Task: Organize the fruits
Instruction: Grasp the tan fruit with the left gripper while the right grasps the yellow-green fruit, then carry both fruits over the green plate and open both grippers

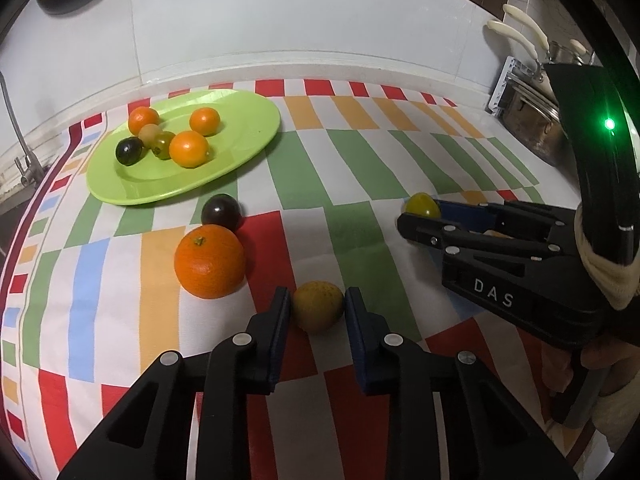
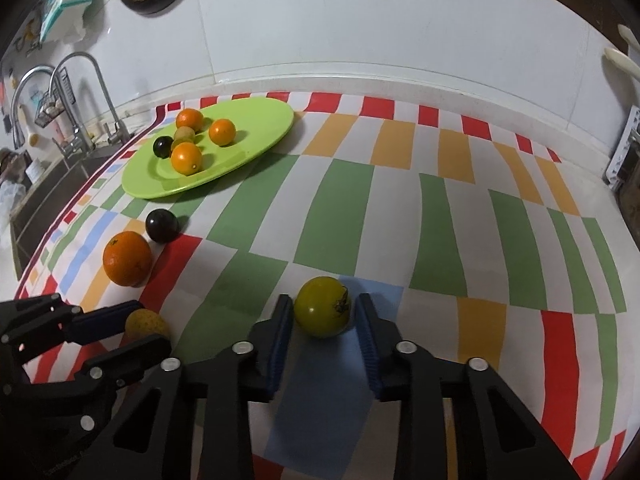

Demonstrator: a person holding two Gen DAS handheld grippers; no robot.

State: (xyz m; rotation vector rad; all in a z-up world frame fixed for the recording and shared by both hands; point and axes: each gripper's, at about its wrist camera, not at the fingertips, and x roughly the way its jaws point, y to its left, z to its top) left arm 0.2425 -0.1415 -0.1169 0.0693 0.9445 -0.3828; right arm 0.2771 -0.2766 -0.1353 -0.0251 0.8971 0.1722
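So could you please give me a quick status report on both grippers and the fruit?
Left gripper shut on yellow fruit. Right gripper shut on green tomato. Orange and dark plum loose beside plate.

We are seeing a lime-green plate (image 2: 256, 132) sitting near the tablecloth's far left corner, carrying three small oranges, a dark plum and two pale fruits. A big orange (image 1: 210, 261) and a dark plum (image 1: 221, 212) are lying touching just off the plate's near rim. A speckled yellow fruit (image 1: 317, 307) and a yellow-green tomato (image 2: 323, 306) are resting nearer the front edge.
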